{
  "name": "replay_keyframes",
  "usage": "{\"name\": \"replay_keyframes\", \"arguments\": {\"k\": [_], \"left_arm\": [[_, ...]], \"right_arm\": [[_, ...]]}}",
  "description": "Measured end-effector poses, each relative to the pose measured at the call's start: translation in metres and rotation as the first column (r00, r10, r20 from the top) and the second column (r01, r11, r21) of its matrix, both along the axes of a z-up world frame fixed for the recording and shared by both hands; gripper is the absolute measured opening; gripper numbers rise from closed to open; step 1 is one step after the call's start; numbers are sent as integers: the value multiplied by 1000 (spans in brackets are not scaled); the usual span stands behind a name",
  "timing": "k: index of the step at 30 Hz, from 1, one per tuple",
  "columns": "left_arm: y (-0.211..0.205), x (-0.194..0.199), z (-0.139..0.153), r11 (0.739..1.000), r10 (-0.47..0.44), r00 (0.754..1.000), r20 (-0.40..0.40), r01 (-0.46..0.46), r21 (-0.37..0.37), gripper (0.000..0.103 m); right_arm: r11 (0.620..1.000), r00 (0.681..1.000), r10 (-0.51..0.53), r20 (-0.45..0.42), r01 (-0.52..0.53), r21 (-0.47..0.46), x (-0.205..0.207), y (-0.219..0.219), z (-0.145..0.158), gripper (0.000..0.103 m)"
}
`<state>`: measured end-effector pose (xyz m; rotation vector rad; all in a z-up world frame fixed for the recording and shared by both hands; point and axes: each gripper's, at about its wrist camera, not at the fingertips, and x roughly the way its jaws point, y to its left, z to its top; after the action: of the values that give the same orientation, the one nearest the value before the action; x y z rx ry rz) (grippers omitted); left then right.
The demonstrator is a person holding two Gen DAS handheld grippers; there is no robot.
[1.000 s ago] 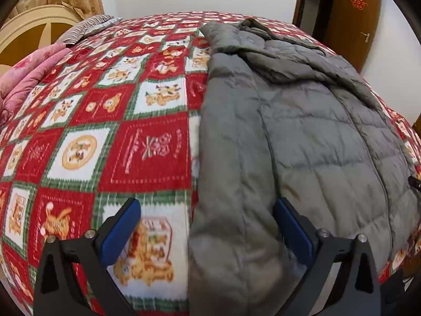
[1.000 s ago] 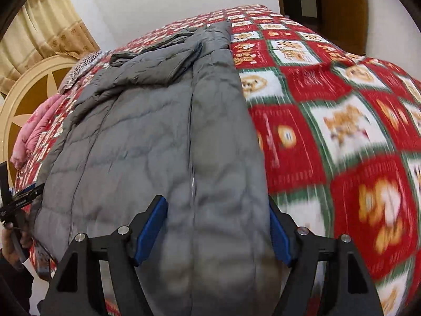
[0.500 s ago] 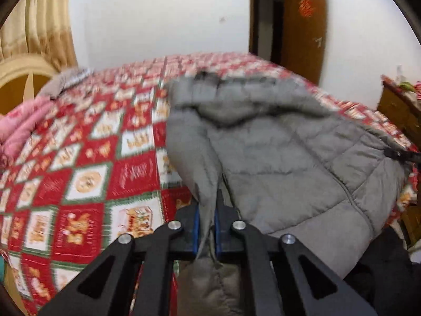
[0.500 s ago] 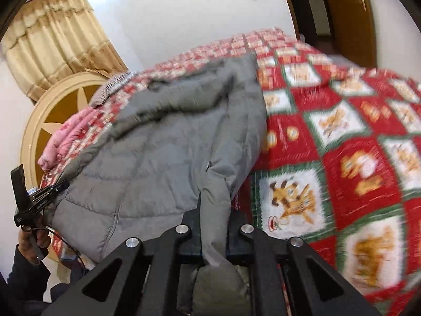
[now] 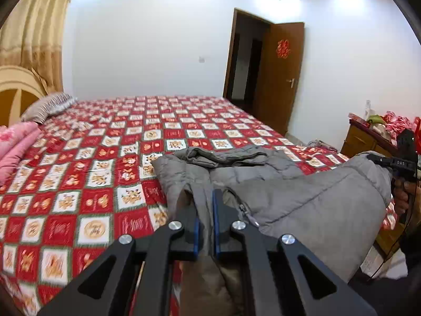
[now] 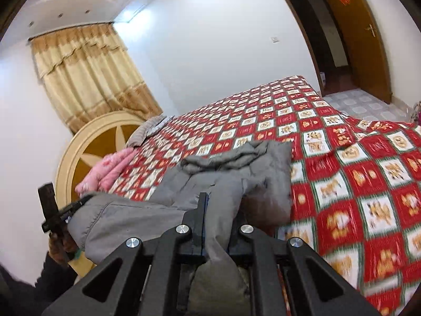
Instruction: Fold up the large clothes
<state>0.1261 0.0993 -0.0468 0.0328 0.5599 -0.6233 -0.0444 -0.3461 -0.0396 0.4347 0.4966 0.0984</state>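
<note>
A grey padded jacket (image 5: 302, 197) (image 6: 147, 216) lies on a bed with a red patterned cover (image 5: 79, 184) (image 6: 368, 184). Its near hem is raised off the bed while the hood end (image 5: 223, 155) rests on the cover. My left gripper (image 5: 205, 200) is shut on one hem corner, the cloth pinched between its blue pads. My right gripper (image 6: 218, 205) is shut on the other hem corner. In the left wrist view the right gripper (image 5: 394, 163) shows at the far right in a hand; in the right wrist view the left gripper (image 6: 56, 218) shows at the far left.
A pink quilt (image 5: 13, 147) (image 6: 105, 171) and a grey pillow (image 5: 47, 105) lie by the round headboard (image 6: 86, 147). A wooden dresser (image 5: 365, 142) with red items stands right of the bed. A brown door (image 5: 279, 73) is open behind; curtains (image 6: 86, 73) hang at the back.
Both grippers went from open around the jacket's hem to shut on it, then rose and tipped up, lifting the hem off the bed and bunching the jacket toward me.
</note>
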Motion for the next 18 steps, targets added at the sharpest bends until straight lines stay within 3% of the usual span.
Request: {"name": "replay_keyframes", "arguments": {"k": [4, 6, 10, 11, 13, 14, 15, 16, 18], "left_arm": [[-29, 76, -10, 999, 33, 996, -79, -31, 23, 9], [-41, 108, -19, 998, 59, 992, -109, -54, 43, 16], [-53, 172, -44, 993, 115, 962, -248, -110, 35, 19], [-54, 180, -47, 991, 131, 957, -260, -128, 30, 25], [-49, 197, -48, 982, 185, 945, -268, -188, 17, 52], [-42, 204, -46, 975, 209, 941, -266, -223, -23, 72], [-36, 208, -45, 966, 231, 937, -262, -253, -51, 87], [-30, 212, -43, 955, 261, 932, -252, -288, -75, 89], [-26, 220, -43, 944, 307, 924, -230, -326, -51, 90]], "right_arm": [[998, 998, -50, -48, 52, 44, 72, -25, -9, 7], [997, 994, -66, -92, 70, 39, 114, -35, -18, 7], [993, 981, -101, -164, 109, 40, 182, -55, -40, 8], [992, 978, -106, -178, 115, 45, 192, -59, -45, 8], [990, 968, -120, -219, 133, 42, 220, -69, -60, 8], [989, 965, -126, -230, 139, 40, 227, -72, -65, 8], [989, 960, -129, -248, 143, 37, 237, -76, -73, 8], [989, 956, -133, -260, 147, 35, 246, -80, -80, 8], [989, 952, -123, -281, 140, 41, 261, -85, -90, 10]]}}
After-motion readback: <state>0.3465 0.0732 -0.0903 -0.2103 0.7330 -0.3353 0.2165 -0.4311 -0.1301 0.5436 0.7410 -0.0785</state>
